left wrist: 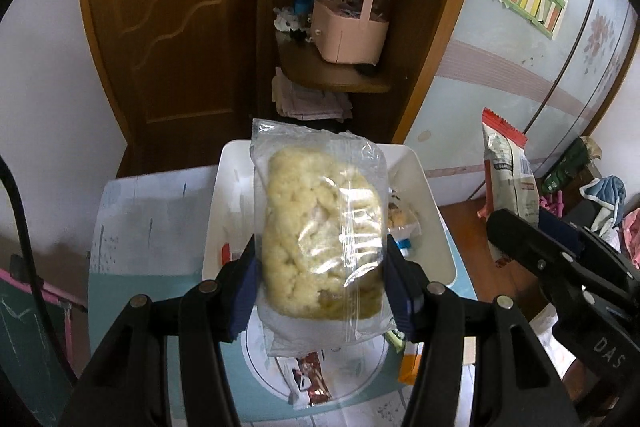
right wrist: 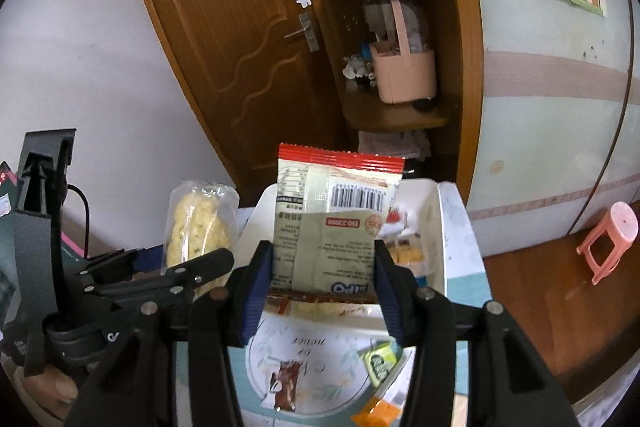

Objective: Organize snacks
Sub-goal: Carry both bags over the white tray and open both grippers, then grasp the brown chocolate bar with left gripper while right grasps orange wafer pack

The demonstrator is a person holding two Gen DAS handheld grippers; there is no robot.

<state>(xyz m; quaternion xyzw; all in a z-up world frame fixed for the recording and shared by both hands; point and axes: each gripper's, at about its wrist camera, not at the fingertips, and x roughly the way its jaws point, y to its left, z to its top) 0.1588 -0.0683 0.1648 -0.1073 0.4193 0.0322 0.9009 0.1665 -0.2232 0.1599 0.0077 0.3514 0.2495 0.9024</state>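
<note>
Two packets are up off the desk at once, one in each of my tongs. My left tongs are clamped on a clear bag of pale puffed snack, the blue pads pressing its two long edges, and the bag stands upright above the near part of the white bin. My right tongs are closed on a red-topped snack packet with a barcode on its back; it stands upright too, printed text upside down, in front of that same white bin. From the left wrist camera I see the right tongs off to the side with the red-topped snack packet sticking up from them; from the right wrist camera the left tongs and the clear bag sit just beside my grip.

Inside the bin I can make out a small packet with yellow pieces, partly hidden. On the desk, which has a pale blue printed cover, lie a brown-and-white wrapped bar, a small green sachet and an orange packet, all nearer to me than the bin. Behind stand a wooden door, a corner shelf carrying a pink basket, and, on the floor, a pink stool.
</note>
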